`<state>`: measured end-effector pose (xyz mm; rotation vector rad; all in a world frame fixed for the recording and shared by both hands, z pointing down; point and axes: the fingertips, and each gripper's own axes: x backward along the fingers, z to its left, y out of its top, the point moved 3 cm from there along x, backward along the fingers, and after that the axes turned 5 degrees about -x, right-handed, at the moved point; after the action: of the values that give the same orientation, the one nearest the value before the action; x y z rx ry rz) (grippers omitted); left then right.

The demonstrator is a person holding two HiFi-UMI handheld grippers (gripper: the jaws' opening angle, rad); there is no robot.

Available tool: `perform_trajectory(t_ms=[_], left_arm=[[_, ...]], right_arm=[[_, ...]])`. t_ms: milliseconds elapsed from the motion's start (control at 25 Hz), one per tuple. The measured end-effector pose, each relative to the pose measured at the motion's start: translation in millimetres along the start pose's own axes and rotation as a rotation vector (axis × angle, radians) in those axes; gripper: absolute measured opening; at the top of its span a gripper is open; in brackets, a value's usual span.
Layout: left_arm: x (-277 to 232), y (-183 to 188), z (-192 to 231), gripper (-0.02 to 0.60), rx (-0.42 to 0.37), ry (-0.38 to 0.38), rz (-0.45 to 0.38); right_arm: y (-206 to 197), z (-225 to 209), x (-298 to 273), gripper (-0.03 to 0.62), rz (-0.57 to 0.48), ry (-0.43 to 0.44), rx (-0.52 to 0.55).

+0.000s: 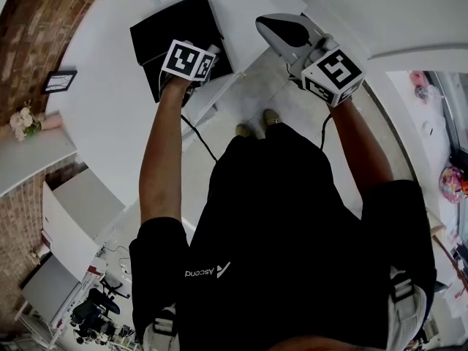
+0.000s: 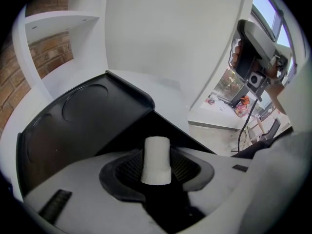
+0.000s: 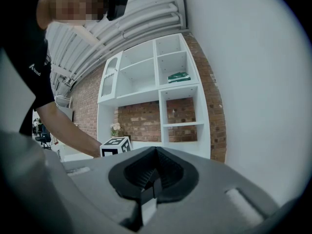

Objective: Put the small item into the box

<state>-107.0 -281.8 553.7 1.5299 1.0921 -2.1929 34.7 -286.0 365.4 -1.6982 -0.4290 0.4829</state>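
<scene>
A small white cylinder (image 2: 156, 161) stands upright between the jaws of my left gripper (image 2: 156, 172), which is shut on it. Just below and ahead lies the black box (image 2: 83, 121), with round shapes pressed into its flat top. In the head view the left gripper (image 1: 191, 63) hovers over the box's (image 1: 172, 28) near right corner. My right gripper (image 1: 276, 28) is raised to the right of the box, off the table. Its jaws (image 3: 154, 155) are shut with nothing between them.
The box rests on a white table (image 1: 102, 108) against a white wall (image 2: 175, 38). White shelving (image 3: 161, 91) on a brick wall shows in the right gripper view. Cables (image 1: 199, 139) hang by the person's feet on the floor.
</scene>
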Motion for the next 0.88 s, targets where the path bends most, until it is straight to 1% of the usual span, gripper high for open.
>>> perform_trajectory(t_ms=[160, 400, 520, 680, 880], left_arm=[[7, 6, -1, 0.172, 0.013, 0.017, -0.061], [21, 9, -9, 0.172, 0.019, 0.026, -0.120], [36, 13, -10, 0.171, 0.025, 0.051, -0.170], [62, 24, -11, 0.171, 0.035, 0.092, -0.276], [99, 44, -23, 0.172, 0.022, 0.114, -0.460]], right_arm=[[-1, 1, 2, 0.002, 0.004, -0.002, -0.001], [1, 6, 5, 0.002, 0.000, 0.003, 0.001], [2, 10, 4, 0.002, -0.004, 0.009, 0.003], [4, 15, 0, 0.002, -0.010, 0.021, 0.002], [10, 23, -7, 0.002, -0.025, 0.038, 0.001]])
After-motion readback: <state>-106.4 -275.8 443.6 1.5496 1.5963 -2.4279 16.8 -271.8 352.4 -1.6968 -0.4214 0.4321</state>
